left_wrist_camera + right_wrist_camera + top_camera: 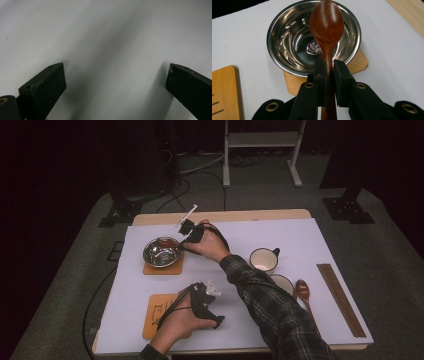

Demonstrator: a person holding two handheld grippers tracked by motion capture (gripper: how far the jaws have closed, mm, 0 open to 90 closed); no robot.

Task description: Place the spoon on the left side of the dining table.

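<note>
My right gripper [329,67] is shut on the handle of a dark wooden spoon [327,22]. The spoon's head hangs over a shiny steel bowl [287,37], which sits on a small wooden coaster [359,62]. In the high view the right gripper [186,240] is at the bowl's [160,254] right rim, the arm reaching across the table. My left gripper [214,306] rests low near the front edge, beside a second wooden coaster [157,312]. Its jaws stand wide apart over the bare white mat [112,37], so the left gripper [116,77] is open with nothing between them.
Two white cups [263,260] [282,283] stand right of centre. Another wooden spoon [302,290] and a pair of brown chopsticks [342,300] lie at the right side. The white mat [300,240] covers the wooden table. Stands and cables are on the floor behind.
</note>
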